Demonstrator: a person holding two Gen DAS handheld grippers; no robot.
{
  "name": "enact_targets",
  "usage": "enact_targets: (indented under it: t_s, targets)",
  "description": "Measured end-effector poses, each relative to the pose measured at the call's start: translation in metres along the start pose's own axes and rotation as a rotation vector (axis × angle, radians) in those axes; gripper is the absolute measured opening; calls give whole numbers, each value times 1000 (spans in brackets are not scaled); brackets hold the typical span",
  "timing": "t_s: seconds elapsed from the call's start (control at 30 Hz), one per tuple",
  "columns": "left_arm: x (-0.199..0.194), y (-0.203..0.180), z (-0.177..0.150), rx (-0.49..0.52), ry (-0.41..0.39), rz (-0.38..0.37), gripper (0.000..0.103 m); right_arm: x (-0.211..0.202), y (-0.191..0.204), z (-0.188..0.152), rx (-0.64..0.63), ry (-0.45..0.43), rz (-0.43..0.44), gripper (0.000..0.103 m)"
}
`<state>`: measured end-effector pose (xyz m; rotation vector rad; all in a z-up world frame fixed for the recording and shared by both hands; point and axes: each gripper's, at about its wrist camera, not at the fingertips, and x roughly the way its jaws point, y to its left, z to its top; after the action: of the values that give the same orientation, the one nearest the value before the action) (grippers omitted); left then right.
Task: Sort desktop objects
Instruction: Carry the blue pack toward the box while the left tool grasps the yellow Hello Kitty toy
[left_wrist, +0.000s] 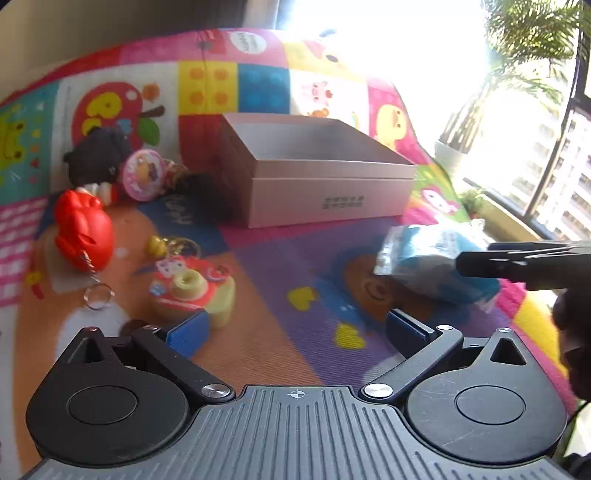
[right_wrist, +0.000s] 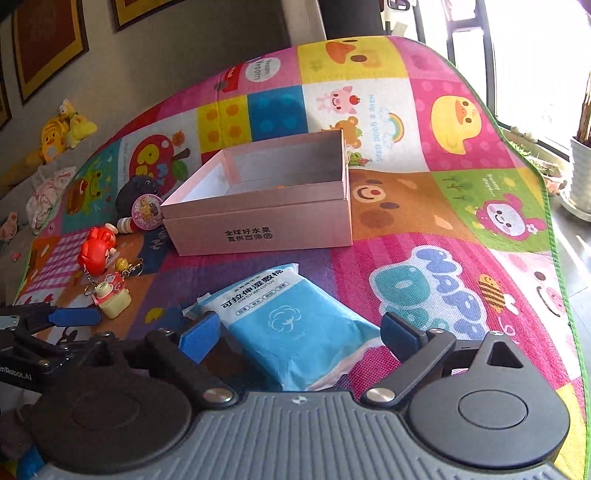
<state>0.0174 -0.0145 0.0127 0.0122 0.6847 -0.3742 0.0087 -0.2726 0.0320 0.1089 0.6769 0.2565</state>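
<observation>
An open pink box (left_wrist: 325, 184) (right_wrist: 266, 206) stands in the middle of a colourful play mat (right_wrist: 461, 206). A blue pack of wet cotton wipes (right_wrist: 295, 325) (left_wrist: 432, 262) lies on the mat between the open fingers of my right gripper (right_wrist: 299, 336), which is not closed on it. My left gripper (left_wrist: 295, 332) is open and empty above the mat. Its left finger is beside a toy camera keychain (left_wrist: 192, 288) (right_wrist: 110, 295). A red figure keychain (left_wrist: 85, 229) (right_wrist: 98, 249), a round pink disc (left_wrist: 142, 175) (right_wrist: 146, 214) and a black plush (left_wrist: 99, 155) (right_wrist: 136, 188) lie left of the box.
A small yellow keychain (left_wrist: 159, 245) lies by the camera toy. Yellow plush toys (right_wrist: 62, 129) sit on a sofa beyond the mat's left edge. Potted plants (right_wrist: 580, 173) and a bright window are at the right. The mat's edge drops off at the right.
</observation>
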Motion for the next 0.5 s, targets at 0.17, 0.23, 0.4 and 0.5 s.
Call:
enact_targets:
  t_s: [0.17,0.23,0.4,0.5]
  targets:
    - [7,25,7,-54,0,136,103,-8,8,3,-79,-51,25,100]
    - [5,33,7,-74,-6,148,103,-6,7,8,-98,-66,25,101]
    - [4,36,3,-77,-1,151,103,21,-5,14,44,39,67,103]
    - [5,34,3,-43,-4,148,103,23,5,4,70,118,230,103]
